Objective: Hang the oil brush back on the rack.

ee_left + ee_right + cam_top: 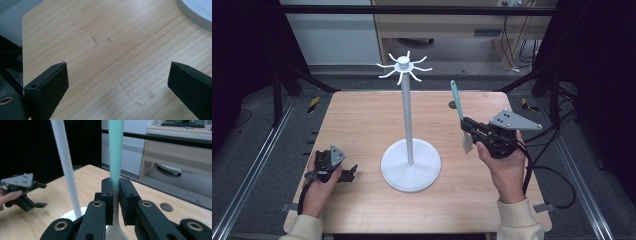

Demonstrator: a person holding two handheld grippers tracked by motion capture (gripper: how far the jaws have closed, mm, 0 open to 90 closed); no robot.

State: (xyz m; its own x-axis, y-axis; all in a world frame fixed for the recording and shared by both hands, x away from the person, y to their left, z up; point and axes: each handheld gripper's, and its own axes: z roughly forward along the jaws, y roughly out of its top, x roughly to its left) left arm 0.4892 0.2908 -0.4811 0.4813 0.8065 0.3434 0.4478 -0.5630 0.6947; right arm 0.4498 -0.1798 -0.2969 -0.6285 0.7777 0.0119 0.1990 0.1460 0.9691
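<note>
right gripper (468,126) clenched on spatula (456,100), right of centre, green handle up | left gripper (353,171) released – idle, lower left | risk: handle tip strikes white stand (407,107) hooks at top centre – stand tips, or spatula slips in jaws

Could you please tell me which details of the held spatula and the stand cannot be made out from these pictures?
- Spatula: in the right gripper view, its handle end is cut off by the top edge, its blade hidden under the right gripper.
- Stand: in the left gripper view, the frame's corner cuts off all but its base rim.
</note>
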